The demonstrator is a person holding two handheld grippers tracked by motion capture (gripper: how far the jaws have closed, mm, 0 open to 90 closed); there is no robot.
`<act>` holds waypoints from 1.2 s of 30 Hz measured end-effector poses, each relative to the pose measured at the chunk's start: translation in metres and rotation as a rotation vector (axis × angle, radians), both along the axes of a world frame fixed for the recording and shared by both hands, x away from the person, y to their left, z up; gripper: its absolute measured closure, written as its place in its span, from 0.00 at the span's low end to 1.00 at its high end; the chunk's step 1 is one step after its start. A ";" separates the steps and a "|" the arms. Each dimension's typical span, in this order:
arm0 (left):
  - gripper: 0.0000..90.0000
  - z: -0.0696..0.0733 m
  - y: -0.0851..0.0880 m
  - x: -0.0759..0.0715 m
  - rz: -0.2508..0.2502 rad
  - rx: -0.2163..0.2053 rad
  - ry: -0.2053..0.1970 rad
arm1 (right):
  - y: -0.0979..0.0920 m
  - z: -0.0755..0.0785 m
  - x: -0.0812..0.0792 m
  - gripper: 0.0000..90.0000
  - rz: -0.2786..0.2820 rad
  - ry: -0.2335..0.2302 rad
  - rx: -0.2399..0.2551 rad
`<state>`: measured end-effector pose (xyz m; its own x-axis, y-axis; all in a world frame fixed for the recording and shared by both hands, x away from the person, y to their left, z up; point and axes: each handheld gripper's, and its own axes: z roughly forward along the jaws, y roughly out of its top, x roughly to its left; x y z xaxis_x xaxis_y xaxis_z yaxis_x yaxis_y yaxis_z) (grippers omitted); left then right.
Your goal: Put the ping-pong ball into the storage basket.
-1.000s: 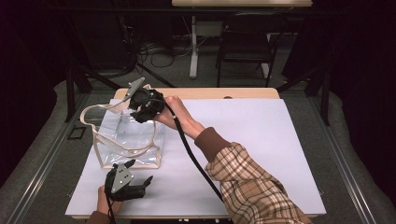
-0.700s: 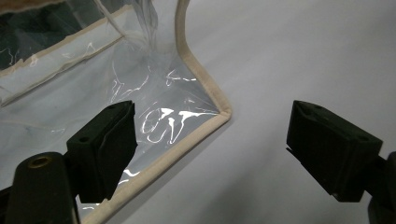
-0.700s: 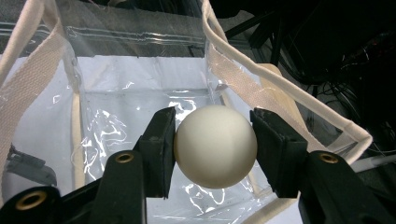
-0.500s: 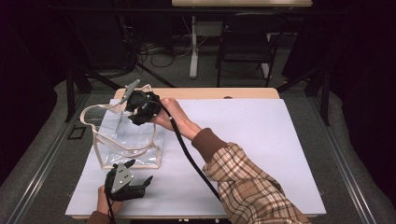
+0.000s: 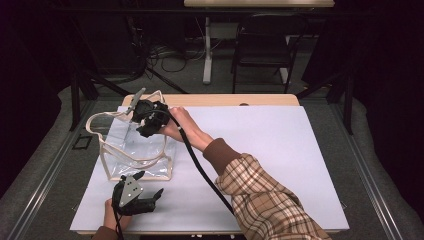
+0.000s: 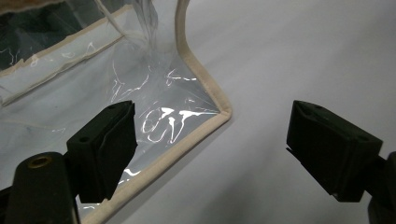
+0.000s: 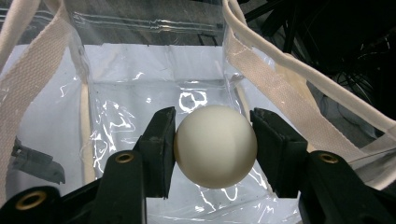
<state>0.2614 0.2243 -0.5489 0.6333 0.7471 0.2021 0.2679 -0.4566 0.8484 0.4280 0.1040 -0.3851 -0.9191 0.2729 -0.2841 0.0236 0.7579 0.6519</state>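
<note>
A clear plastic tote bag (image 5: pixel 135 150) with cream trim and handles stands on the white table at the left. My right gripper (image 5: pixel 146 121) hangs over the bag's mouth, pointing down into it. In the right gripper view it (image 7: pixel 213 145) is shut on a cream-white ball (image 7: pixel 215 145), with the bag's open inside (image 7: pixel 154 74) below. My left gripper (image 5: pixel 145 201) rests near the table's front edge, just in front of the bag. In the left gripper view it (image 6: pixel 224 154) stands open, nothing between the jaws, facing the bag's lower corner (image 6: pixel 205 112).
The white table top (image 5: pixel 280 150) stretches bare to the right of the bag. A black cable (image 5: pixel 200 170) trails from the right gripper across the table. A chair (image 5: pixel 262 45) and a table leg stand on the floor beyond the far edge.
The right gripper with the ball has shifted slightly left and toward the bag's mouth. The left gripper has stayed in place.
</note>
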 end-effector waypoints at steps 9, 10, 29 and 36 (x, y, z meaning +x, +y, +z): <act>0.18 0.000 0.000 0.000 0.000 0.002 0.000 | 0.004 -0.004 0.001 0.56 0.009 0.015 -0.020; 0.18 0.000 0.000 0.000 0.000 0.002 -0.001 | 0.004 -0.004 0.001 0.56 0.009 0.018 -0.029; 0.18 0.000 0.000 0.000 0.000 0.002 -0.001 | 0.010 -0.011 0.001 0.54 0.013 0.029 -0.048; 0.18 0.000 0.001 0.000 0.002 0.000 -0.002 | 0.005 -0.006 0.001 0.33 -0.008 0.041 -0.015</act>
